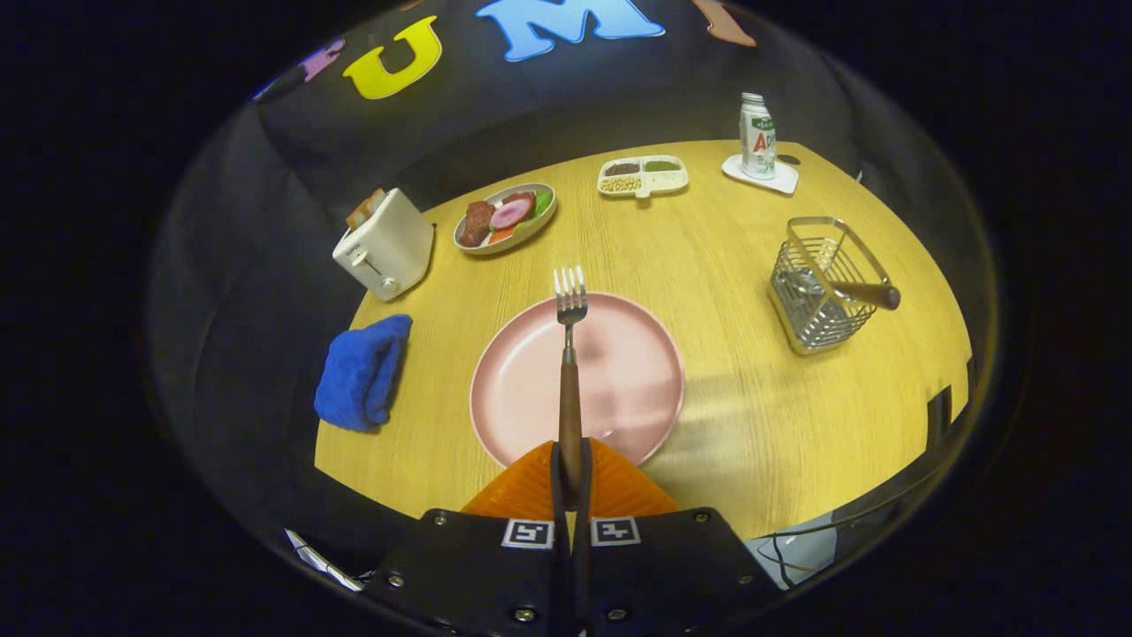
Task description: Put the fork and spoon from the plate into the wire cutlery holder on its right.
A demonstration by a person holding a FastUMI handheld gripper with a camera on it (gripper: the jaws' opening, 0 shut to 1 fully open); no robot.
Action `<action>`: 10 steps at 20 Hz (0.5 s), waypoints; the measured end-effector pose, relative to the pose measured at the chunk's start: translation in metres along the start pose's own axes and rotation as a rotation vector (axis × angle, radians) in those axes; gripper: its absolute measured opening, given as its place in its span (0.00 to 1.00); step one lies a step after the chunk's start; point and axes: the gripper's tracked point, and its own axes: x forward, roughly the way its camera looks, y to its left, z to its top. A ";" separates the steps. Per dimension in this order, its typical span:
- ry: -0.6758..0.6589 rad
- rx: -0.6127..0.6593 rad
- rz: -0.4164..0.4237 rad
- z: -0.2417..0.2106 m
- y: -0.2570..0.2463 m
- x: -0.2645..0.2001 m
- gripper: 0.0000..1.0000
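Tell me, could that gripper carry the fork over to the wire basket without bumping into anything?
Probably yes. The gripper is shut on the fork above the pink plate, and bare tabletop lies between it and the wire cutlery holder, whose top is open.

Toaster (386,245), blue cloth (363,372), food bowl (505,218), divided dish (643,175) — bottle (757,136) on coaster (783,180).

The round light-wood table (707,265) carries a pink plate (628,372) near; a wire cutlery holder (818,292) right; a white toaster (386,243) and blue cloth (363,372) left.
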 end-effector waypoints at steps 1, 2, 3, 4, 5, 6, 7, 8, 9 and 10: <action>-0.013 0.004 -0.012 0.008 -0.009 -0.005 0.01; -0.027 0.012 -0.024 0.016 -0.019 -0.011 0.01; -0.040 0.020 -0.037 0.023 -0.029 -0.017 0.01; -0.053 0.026 -0.053 0.030 -0.040 -0.021 0.01; -0.064 0.032 -0.068 0.036 -0.051 -0.028 0.01; -0.073 0.042 -0.082 0.040 -0.061 -0.035 0.01; -0.078 0.054 -0.094 0.044 -0.072 -0.041 0.01; -0.083 0.067 -0.107 0.047 -0.082 -0.047 0.01; -0.085 0.077 -0.121 0.050 -0.093 -0.053 0.01; -0.086 0.085 -0.134 0.051 -0.103 -0.058 0.01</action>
